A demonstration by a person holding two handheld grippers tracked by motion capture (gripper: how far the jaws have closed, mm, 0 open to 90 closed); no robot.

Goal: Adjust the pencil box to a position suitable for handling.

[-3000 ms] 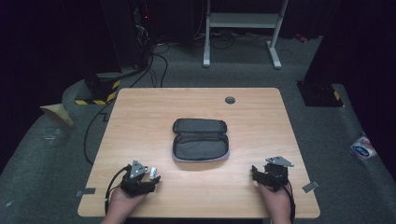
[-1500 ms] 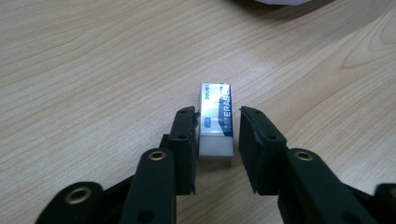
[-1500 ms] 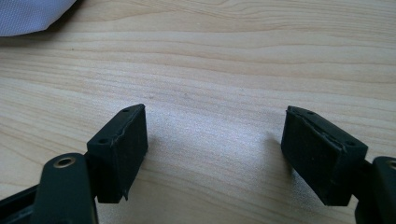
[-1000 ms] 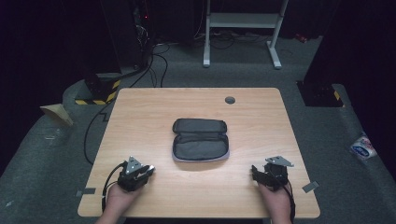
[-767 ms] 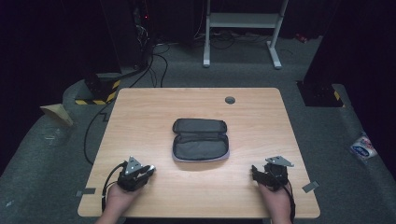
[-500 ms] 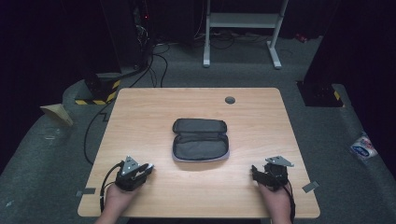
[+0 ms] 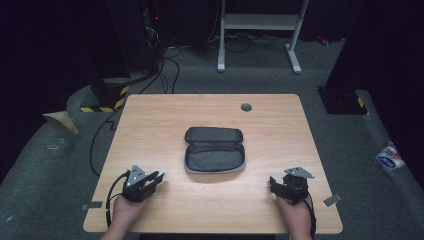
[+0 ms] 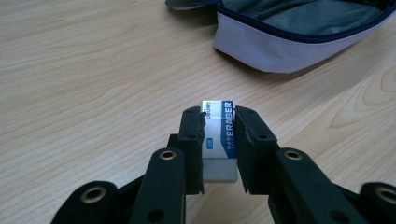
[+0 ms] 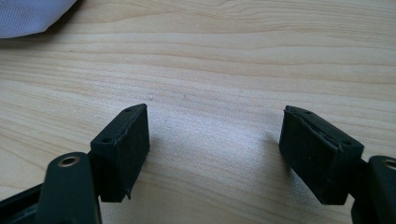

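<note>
One eraser (image 8: 218,140) clenched in left claw (image 8: 219,123), one open pouch (image 7: 215,156) beyond, apparently empty, right claw (image 9: 215,140) released.

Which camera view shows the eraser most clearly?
The left gripper view: the eraser sits clamped between the left claw jaws, with its printed label readable. In the high view it is too small to make out at that claw.

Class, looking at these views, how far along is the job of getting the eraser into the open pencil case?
Done: the left gripper is clamped on the eraser, and the pencil case lies unzipped in the middle of the table.
In hand: the eraser is held short of the case.
Left: carrying it over and dropping it in. The right gripper rests open and empty.
</note>
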